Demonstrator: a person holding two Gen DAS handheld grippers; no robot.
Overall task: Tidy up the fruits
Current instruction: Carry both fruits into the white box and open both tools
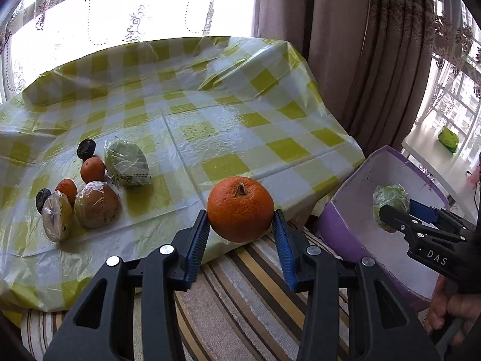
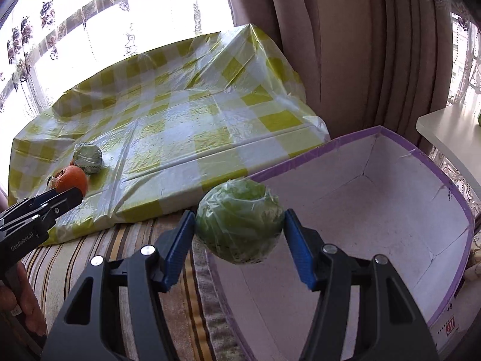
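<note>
My left gripper (image 1: 242, 228) is shut on a large orange (image 1: 240, 209) and holds it above the near edge of the table. My right gripper (image 2: 240, 231) is shut on a green fruit wrapped in film (image 2: 240, 221) and holds it over the near rim of a purple box with a white inside (image 2: 375, 198). The box (image 1: 354, 207) looks empty and stands right of the table. Several fruits lie at the table's left: a wrapped green one (image 1: 127, 164), two small oranges (image 1: 92, 170), two wrapped brownish ones (image 1: 96, 204) and two dark ones (image 1: 86, 148).
The low table has a yellow and white checked plastic cover (image 1: 210, 114). A striped rug (image 1: 246, 294) lies below the grippers. Curtains (image 1: 360, 60) hang behind the box. A white ledge (image 2: 445, 132) is at the far right.
</note>
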